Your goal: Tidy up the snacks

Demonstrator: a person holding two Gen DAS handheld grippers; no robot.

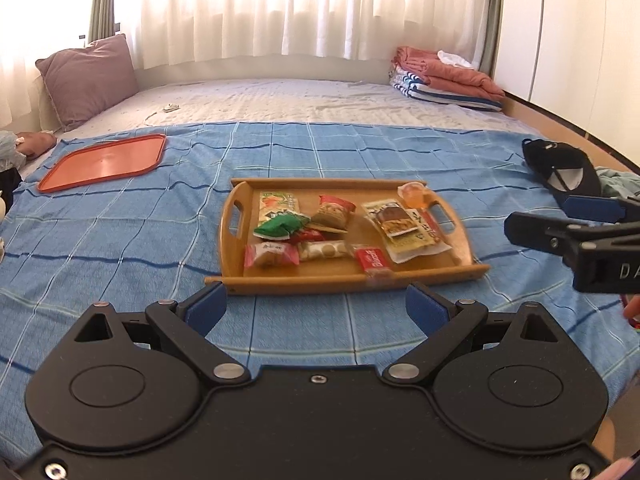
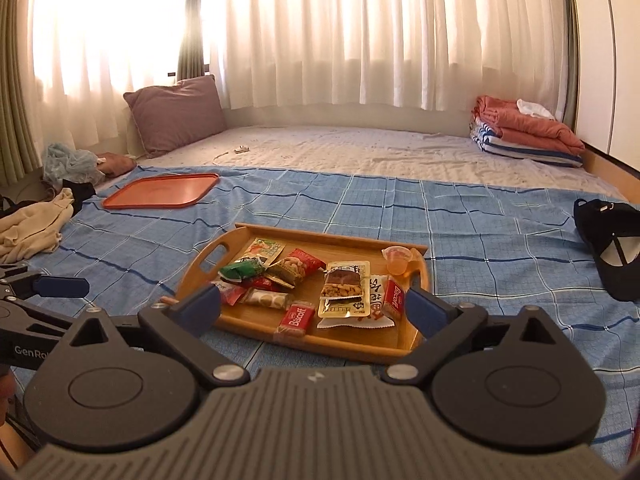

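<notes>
Currently both grippers, left gripper [image 1: 316,308] and right gripper [image 2: 316,312], hang wide, empty. Snacks [image 1: 320,228] sit piled on wooden tray [image 1: 304,280], frame centre; orange tray [image 1: 104,162] upper left. Risk: overlapping wrappers, so grabbing two at once.

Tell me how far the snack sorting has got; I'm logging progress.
Done: nothing visibly sorted; the snacks all lie mixed on the wooden tray. In hand: nothing; the left hand-held gripper and right hand-held gripper are open, empty. Left: everything; the orange tray holds nothing.
</notes>
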